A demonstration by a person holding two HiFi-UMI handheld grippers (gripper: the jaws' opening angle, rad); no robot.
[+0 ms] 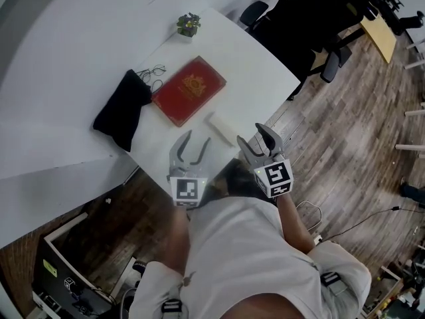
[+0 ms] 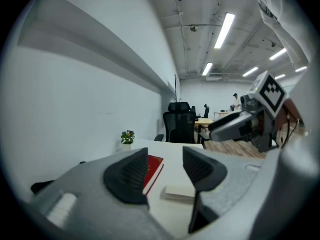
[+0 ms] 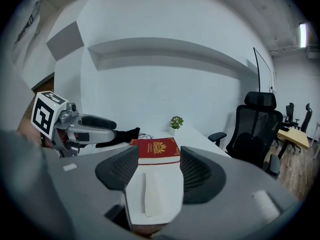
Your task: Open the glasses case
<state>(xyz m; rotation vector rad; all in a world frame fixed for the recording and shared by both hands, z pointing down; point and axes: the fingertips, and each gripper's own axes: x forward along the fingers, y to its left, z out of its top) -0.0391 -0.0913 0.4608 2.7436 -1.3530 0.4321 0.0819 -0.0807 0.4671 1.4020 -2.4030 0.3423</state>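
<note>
The glasses case [image 1: 220, 128] is a slim white box lying near the front edge of the white table [image 1: 259, 72]. My left gripper [image 1: 194, 146] hovers just left of it, over the table edge, open and holding nothing. My right gripper [image 1: 257, 141] is just right of the case, also open. In the right gripper view the case [image 3: 152, 194] lies lengthwise on the table, seen through the gap of the right gripper [image 3: 159, 171], untouched. From the left gripper view the case [image 2: 179, 193] lies ahead of the left gripper [image 2: 165, 171], slightly right.
A red book [image 1: 189, 90] lies behind the case. A black cloth [image 1: 123, 108] and a pair of glasses [image 1: 153, 74] are at the table's left, a small potted plant [image 1: 188, 24] at the far corner. Black office chairs [image 1: 312, 25] stand on the wooden floor at right.
</note>
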